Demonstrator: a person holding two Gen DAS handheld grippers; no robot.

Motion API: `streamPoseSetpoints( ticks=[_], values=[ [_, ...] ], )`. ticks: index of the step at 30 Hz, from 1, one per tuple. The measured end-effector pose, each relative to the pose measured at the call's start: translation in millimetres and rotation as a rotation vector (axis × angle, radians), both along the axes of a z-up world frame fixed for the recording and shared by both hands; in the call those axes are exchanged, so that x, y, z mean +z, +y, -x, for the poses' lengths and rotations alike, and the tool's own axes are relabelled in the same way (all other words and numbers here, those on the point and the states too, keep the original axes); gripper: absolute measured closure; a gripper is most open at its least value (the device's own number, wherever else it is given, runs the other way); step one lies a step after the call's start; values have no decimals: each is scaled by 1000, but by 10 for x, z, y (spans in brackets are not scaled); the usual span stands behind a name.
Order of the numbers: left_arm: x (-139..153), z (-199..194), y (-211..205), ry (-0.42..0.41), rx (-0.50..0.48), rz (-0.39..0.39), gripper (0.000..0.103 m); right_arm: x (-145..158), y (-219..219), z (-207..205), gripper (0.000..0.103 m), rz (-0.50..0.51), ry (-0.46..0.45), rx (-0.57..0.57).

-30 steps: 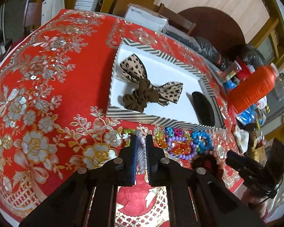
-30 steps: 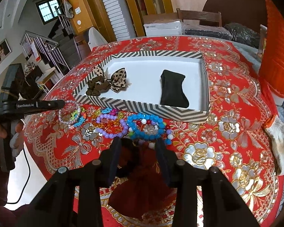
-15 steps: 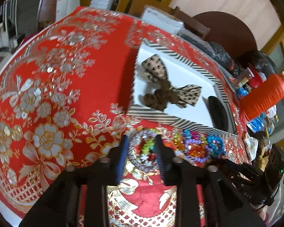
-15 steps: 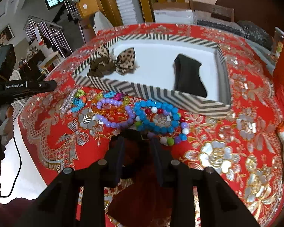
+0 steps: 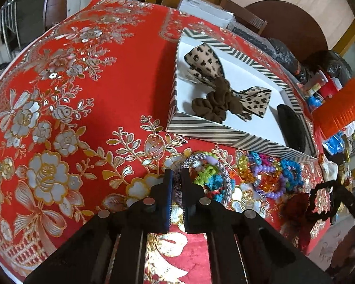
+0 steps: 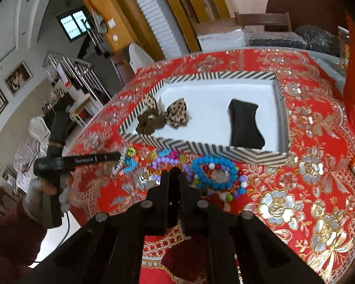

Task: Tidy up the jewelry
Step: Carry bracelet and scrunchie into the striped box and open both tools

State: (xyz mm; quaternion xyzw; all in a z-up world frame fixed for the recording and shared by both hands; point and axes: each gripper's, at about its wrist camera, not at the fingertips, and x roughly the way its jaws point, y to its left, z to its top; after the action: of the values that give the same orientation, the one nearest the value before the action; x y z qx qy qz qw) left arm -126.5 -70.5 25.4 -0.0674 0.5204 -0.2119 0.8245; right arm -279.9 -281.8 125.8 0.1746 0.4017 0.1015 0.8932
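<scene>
Right in front of the striped box [image 5: 227,139], on the red embroidered tablecloth [image 5: 120,75], the left gripper [image 5: 176,177] has just pinched shut on the near edge of a silvery beaded bracelet [image 5: 201,159], a twisted rope of tiny beads. The right gripper [image 6: 174,172] has also just closed; a dark red fabric scrunchie [image 6: 189,258] hangs under its fingers, but I can't tell if it's really clamped on it.

Next to that bracelet, along the box's near wall, sits a row of chunky plastic bead bracelets: neon green and turquoise [image 5: 210,177], purple and orange [image 5: 264,179], and a blue round-bead loop [image 6: 215,172].

Inside the box, on its smooth white floor, there's a ruffled brown scrunchie [image 5: 215,104] touching a leopard-print bow [image 5: 206,59], with a flat black fabric piece [image 6: 245,124] further right.
</scene>
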Motion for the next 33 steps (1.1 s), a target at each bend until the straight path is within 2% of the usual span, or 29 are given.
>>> streamPoseSetpoints(
  ticks=[8, 17, 26, 33],
  values=[
    [464, 129, 88, -94, -4, 55, 96, 251, -63, 34, 96, 15, -67, -22],
    [856, 33, -256, -210, -52, 27, 96, 448, -243, -83, 96, 75, -102, -83],
    [937, -257, -771, -262, -101, -1, 96, 486, -380, -471, 96, 117, -76, -105],
    [834, -594, -1041, -286, -103, -72, 96, 343, -255, -920, 96, 158, -14, -64]
  ],
)
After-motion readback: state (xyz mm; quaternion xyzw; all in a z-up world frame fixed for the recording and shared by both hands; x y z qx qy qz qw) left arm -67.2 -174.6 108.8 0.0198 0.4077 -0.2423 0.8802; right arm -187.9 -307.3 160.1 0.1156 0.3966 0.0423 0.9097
